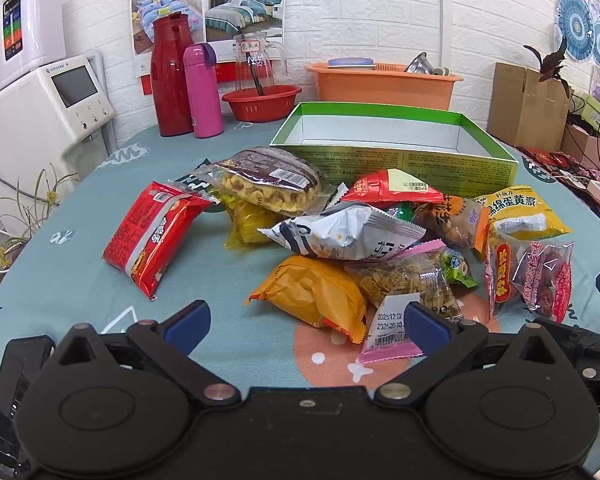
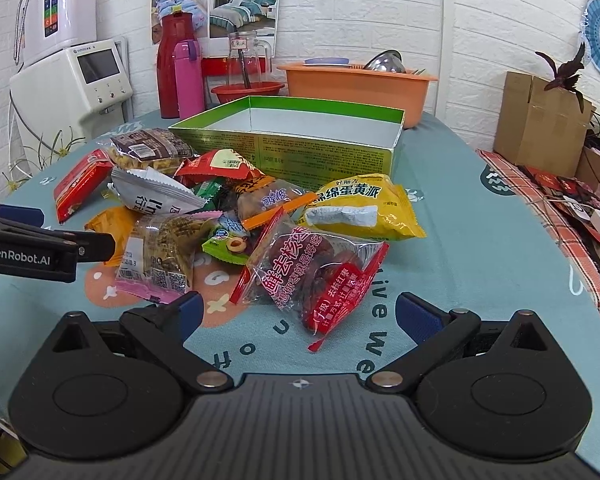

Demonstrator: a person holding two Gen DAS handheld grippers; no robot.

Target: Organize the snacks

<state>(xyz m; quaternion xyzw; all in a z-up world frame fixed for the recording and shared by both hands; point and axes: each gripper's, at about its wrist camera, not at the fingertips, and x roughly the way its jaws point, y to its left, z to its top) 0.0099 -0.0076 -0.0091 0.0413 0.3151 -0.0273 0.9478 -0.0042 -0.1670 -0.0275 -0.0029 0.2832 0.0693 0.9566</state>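
Observation:
A pile of snack packets lies on the teal tablecloth in front of an empty green box point(image 1: 392, 160), which also shows in the right wrist view point(image 2: 284, 148). My left gripper point(image 1: 306, 322) is open and empty, with an orange packet point(image 1: 312, 296) between its fingers and a pink-edged clear packet point(image 1: 404, 284) by its right finger. My right gripper point(image 2: 298, 314) is open and empty around the near end of a red date packet point(image 2: 312, 276). A yellow pie packet point(image 2: 360, 208), a white packet point(image 2: 156, 196) and a long red packet point(image 1: 152, 236) lie in the pile.
At the back stand a red jug point(image 1: 170, 76), a pink flask point(image 1: 202, 88), a glass pitcher in a red bowl point(image 1: 260, 96) and an orange basin point(image 1: 384, 82). A cardboard box point(image 2: 540, 116) and clutter sit right. The left gripper's body point(image 2: 40, 244) enters the right wrist view.

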